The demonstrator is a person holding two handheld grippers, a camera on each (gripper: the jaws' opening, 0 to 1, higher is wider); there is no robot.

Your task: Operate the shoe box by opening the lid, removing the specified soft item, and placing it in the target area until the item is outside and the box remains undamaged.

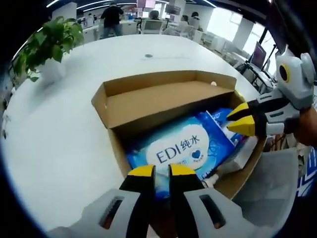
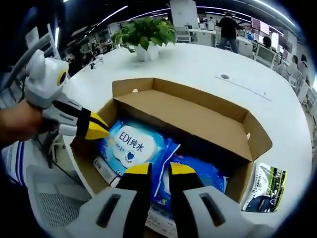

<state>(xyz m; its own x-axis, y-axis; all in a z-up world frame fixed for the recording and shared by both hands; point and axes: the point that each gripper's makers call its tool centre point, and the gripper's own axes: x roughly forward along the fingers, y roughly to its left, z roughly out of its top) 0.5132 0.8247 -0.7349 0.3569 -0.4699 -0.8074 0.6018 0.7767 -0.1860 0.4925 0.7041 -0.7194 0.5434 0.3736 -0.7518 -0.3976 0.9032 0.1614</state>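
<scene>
The open shoe box [image 1: 168,99] on the white table [image 1: 74,124] holds a blue wipes pack [image 1: 181,148] reading "EDI 纯水", both grippers [image 1: 155,171] [image 2: 154,169] hovering nearly closed and empty over it, while the right gripper view adds a dark packet [image 2: 265,188] beside the box.
</scene>
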